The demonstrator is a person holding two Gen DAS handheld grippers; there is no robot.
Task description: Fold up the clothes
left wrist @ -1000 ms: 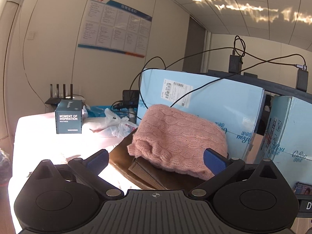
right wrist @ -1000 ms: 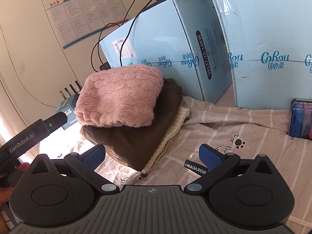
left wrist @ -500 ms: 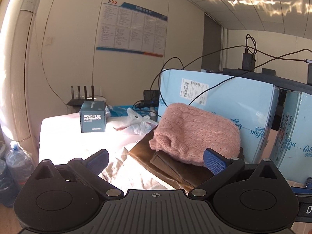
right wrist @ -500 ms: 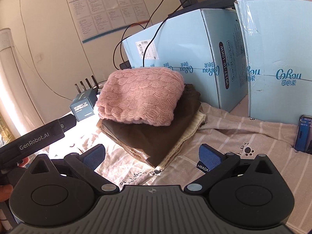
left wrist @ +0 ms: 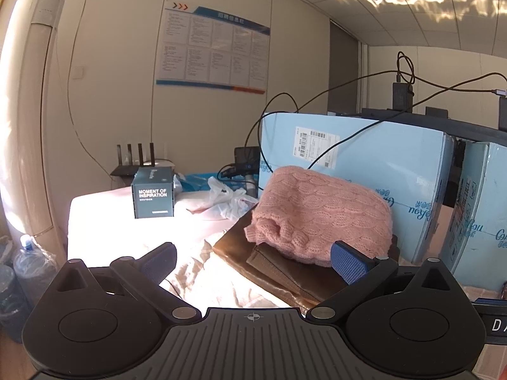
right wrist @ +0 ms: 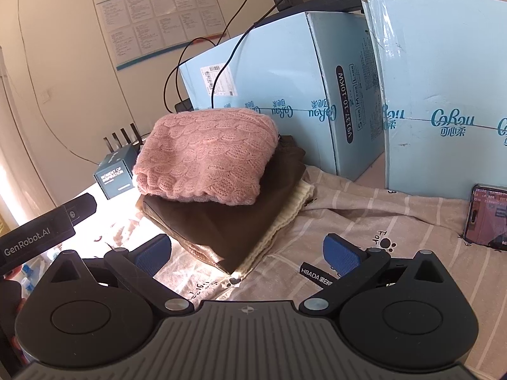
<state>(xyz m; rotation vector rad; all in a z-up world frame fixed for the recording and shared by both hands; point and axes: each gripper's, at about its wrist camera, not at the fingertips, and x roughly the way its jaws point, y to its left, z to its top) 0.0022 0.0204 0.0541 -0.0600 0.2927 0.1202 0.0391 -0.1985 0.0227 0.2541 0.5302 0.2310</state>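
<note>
Two pale blue cartons stand at the far side: one large Corou carton (right wrist: 275,95) behind the clothes, and a second carton (right wrist: 443,88) to its right. They rest on one striped bedsheet (right wrist: 364,221) printed with paw marks. On that sheet, left of centre, sits a single stack of three folded garments — a pink cable-knit sweater (right wrist: 206,155) on top, a dark brown garment (right wrist: 218,224) under it, and a cream knit (right wrist: 285,218) at the bottom, its ribbed edge showing on the right. One dark teal box (left wrist: 153,196) marked "MOMENT OF INSPIRATION" stands to the far left of the stack, well apart from it, with one router (left wrist: 133,161) carrying four antennas behind it and one crumpled white plastic bag (left wrist: 228,201) between box and cartons. One lit phone (right wrist: 484,218) leans at the right edge.

There are two tongs. The left gripper (left wrist: 253,259) is spread wide and holds nothing; the right gripper (right wrist: 247,253) is likewise wide and empty, its tips near the stack's front edge but not touching it. The left tool's arm (right wrist: 41,231), marked GenRobot.AI, shows at the left of the right wrist view.

Compared with a second ago, both cameras have drawn back — the stack looks farther from the left gripper, and more of the room's left side is in view, including a tall white air conditioner (left wrist: 28,110) and water bottles (left wrist: 28,262). The stack itself has not shifted.
</note>
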